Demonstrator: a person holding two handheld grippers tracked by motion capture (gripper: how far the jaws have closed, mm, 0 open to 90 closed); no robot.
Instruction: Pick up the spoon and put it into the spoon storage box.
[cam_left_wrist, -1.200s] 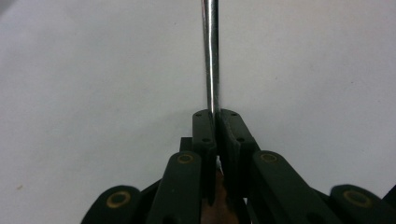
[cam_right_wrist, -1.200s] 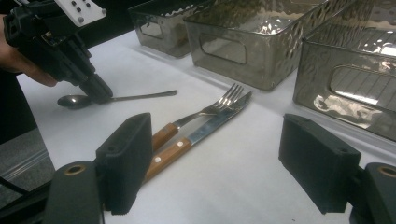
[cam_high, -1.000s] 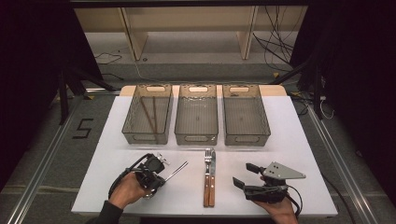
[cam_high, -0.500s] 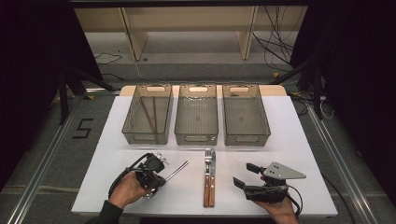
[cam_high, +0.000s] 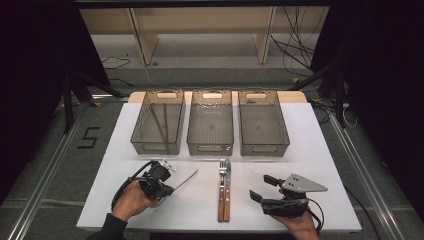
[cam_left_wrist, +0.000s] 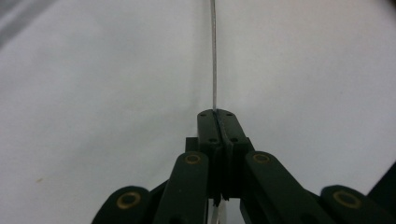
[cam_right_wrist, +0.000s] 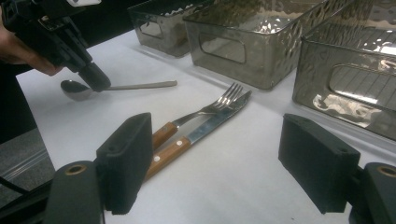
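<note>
At the table's near left the left gripper (cam_high: 167, 189) has just clenched on the spoon (cam_right_wrist: 116, 86), while the right gripper (cam_right_wrist: 224, 158) rests released near the fork (cam_high: 223, 180).

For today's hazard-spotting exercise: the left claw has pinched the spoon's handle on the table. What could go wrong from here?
1. The left claw grips the thin spoon edge-on near its bowl, so the long handle may swivel or slip when lifted.
2. The three bins stand close together; the spoon could land in the wrong one or catch a rim.
3. The fork and knife lie nearby, and a swinging handle might knock them.
</note>
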